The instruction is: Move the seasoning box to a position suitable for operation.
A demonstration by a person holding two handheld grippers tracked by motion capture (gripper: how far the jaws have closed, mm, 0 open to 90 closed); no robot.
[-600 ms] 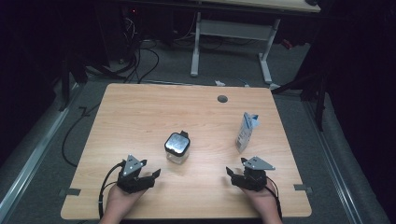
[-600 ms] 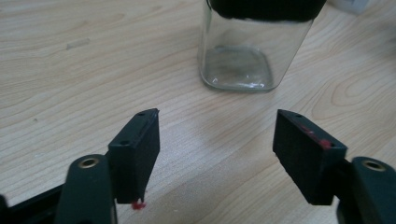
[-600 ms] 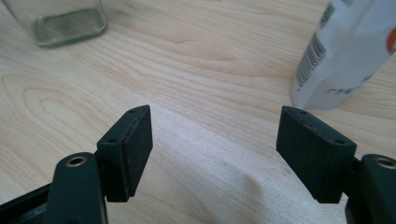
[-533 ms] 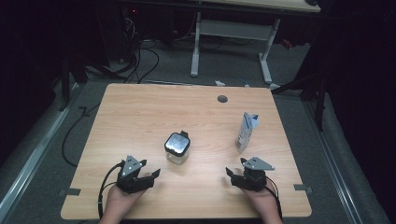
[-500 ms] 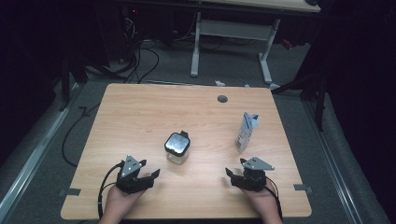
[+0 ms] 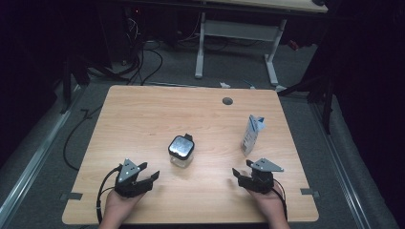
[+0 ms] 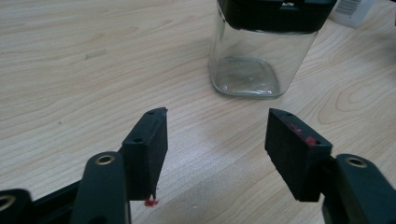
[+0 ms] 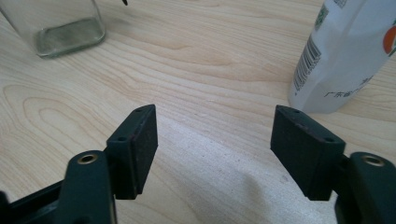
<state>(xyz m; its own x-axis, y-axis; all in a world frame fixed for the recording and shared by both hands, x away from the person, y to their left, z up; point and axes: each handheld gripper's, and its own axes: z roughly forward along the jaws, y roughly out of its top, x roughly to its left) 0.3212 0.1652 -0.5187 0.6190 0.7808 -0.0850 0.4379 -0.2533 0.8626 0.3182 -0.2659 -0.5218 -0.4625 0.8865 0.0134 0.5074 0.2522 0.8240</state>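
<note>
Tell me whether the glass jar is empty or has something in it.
Empty. Through the clear wall of the glass jar in the left gripper view, only its bare bottom and the table show. Its black lid is on.

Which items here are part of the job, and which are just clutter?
In play: glass jar with black lid, white carton, left gripper, right gripper, both open, holding nothing.
Lying about: second desk behind, floor cables, table's grommet hole.
</note>
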